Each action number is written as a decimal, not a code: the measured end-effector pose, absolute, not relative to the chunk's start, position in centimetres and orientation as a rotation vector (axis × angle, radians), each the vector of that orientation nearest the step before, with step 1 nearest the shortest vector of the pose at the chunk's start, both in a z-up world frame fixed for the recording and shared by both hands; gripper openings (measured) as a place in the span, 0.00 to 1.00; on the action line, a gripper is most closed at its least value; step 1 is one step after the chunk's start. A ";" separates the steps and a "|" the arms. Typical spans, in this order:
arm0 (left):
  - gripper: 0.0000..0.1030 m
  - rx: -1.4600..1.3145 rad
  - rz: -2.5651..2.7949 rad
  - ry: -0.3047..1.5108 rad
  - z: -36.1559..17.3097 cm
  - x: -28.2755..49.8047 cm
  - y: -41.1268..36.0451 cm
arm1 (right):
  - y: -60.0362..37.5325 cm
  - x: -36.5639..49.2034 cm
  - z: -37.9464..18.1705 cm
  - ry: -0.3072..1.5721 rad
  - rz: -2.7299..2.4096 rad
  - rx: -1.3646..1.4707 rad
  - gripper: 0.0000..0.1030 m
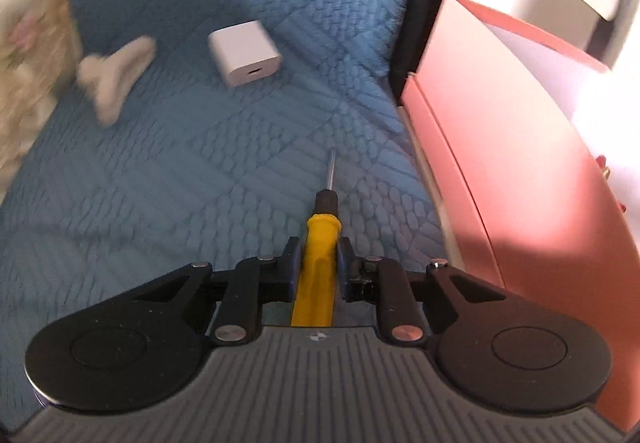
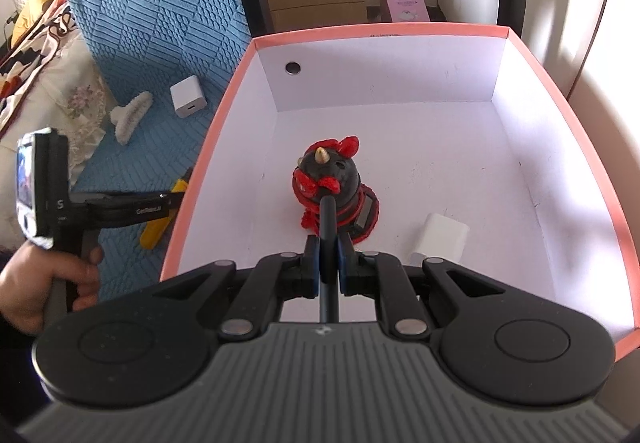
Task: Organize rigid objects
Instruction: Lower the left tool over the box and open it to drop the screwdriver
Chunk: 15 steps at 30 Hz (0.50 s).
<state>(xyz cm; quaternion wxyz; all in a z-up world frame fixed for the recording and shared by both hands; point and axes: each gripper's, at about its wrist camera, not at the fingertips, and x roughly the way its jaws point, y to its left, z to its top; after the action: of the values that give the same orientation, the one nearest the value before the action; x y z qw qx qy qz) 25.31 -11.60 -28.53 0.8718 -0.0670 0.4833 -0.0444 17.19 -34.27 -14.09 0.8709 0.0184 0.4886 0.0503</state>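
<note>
Jaws of left gripper (image 1: pixel 318 253) clamp yellow screwdriver (image 1: pixel 318 239) beside pink box (image 1: pixel 460 171); right gripper (image 2: pixel 330 255) clamps dark rod (image 2: pixel 328 227).

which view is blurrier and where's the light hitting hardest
Left wrist view is blurrier: the hair clip and floral fabric smear at the left edge, while the white charger stays fairly crisp. Sunlight washes out the pink box at the right. Right wrist view is sharp, with fisheye bending the box's rim.
</note>
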 end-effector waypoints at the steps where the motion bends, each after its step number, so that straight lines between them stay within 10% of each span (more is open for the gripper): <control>1: 0.21 -0.157 -0.080 1.006 -28.2 24.8 -11.4 | -34.2 17.1 -14.0 1.020 0.105 0.041 0.12; 15: 0.21 -0.306 -0.136 0.931 -19.5 21.1 -12.4 | -34.1 16.6 -11.9 0.986 0.109 0.064 0.12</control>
<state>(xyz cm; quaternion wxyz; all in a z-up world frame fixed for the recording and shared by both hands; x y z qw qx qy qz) 21.10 -12.36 -19.51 0.8800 -0.1471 0.4469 -0.0654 16.62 -34.13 -11.90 0.8789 0.0307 0.4731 0.0523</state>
